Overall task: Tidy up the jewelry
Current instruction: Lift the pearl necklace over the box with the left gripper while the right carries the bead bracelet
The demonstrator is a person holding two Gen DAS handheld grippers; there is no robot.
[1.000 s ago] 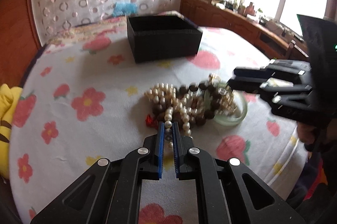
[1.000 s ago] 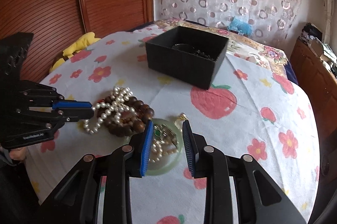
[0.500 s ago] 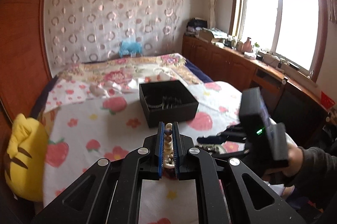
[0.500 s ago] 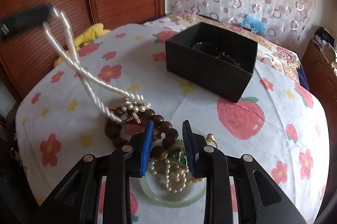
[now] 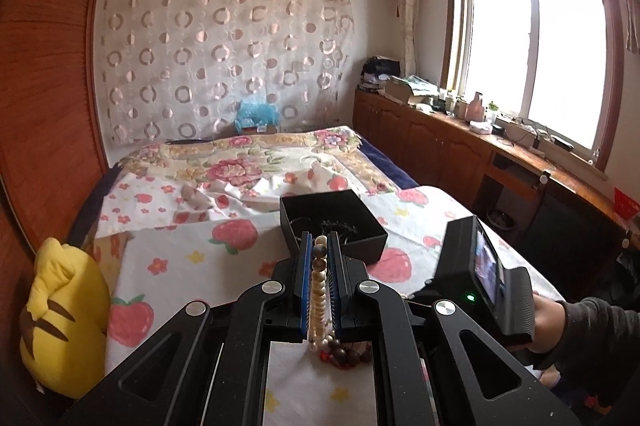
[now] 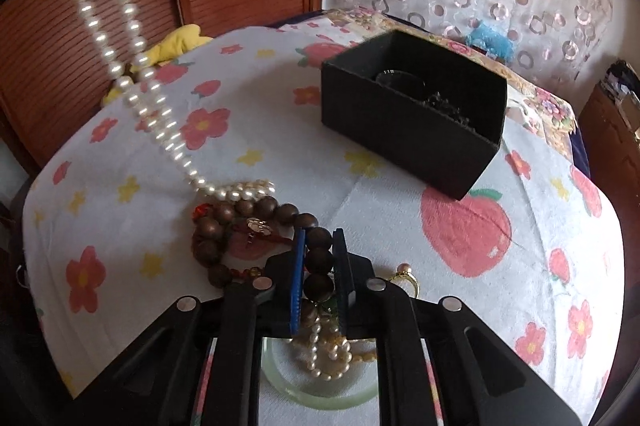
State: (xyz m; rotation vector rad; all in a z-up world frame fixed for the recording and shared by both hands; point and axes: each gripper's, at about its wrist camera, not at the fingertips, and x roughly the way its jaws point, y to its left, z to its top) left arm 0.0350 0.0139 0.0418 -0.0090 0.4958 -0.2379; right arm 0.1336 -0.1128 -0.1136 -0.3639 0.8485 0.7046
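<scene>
left wrist view: your left gripper (image 5: 319, 254) clamps pearl necklace (image 5: 317, 300), strand lifted above bed, black box (image 5: 334, 224) just beyond.

right wrist view: your right gripper (image 6: 319, 268) pinches wooden bead bracelet (image 6: 256, 226) on bedsheet (image 6: 280, 149); pearl necklace (image 6: 132, 73) rises up-left.

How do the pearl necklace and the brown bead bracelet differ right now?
The pearl necklace has small white beads; the brown bead bracelet has large dark wooden ones. The necklace is pulled up, held by the left gripper; the bracelet lies on the cloth, with the right gripper around a few of its beads. Both are beaded loops.
</scene>
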